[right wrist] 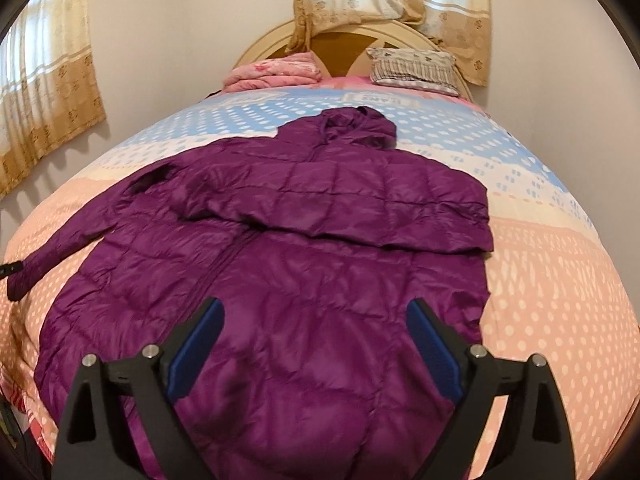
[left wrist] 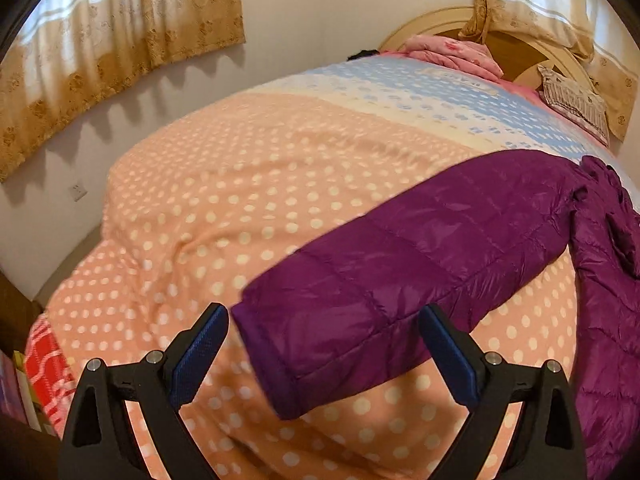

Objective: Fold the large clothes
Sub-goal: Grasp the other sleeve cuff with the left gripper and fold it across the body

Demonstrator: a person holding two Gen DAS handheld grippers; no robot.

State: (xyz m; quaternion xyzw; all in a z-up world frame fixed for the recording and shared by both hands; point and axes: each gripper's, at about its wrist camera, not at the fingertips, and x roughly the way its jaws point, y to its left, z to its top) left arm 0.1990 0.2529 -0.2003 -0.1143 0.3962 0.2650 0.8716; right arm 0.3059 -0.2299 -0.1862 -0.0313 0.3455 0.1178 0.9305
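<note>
right wrist view: bed (right wrist: pixel 560 300) in dotted quilt carries the purple quilted puffer jacket (right wrist: pixel 280 280), hood toward headboard, right sleeve folded across chest, left sleeve (left wrist: pixel 400 256) still out sideways, cuff just ahead of left gripper (left wrist: pixel 324 340), jaws spread empty; right gripper (right wrist: pixel 314 340) likewise.

The jacket (right wrist: pixel 280 264) lies flat on the bed (right wrist: pixel 560 280), hood toward the headboard (right wrist: pixel 340 36). One sleeve (left wrist: pixel 400 264) stretches out sideways; the other seems folded across the chest. A pillow (right wrist: pixel 412 66) sits behind the hood.
</note>
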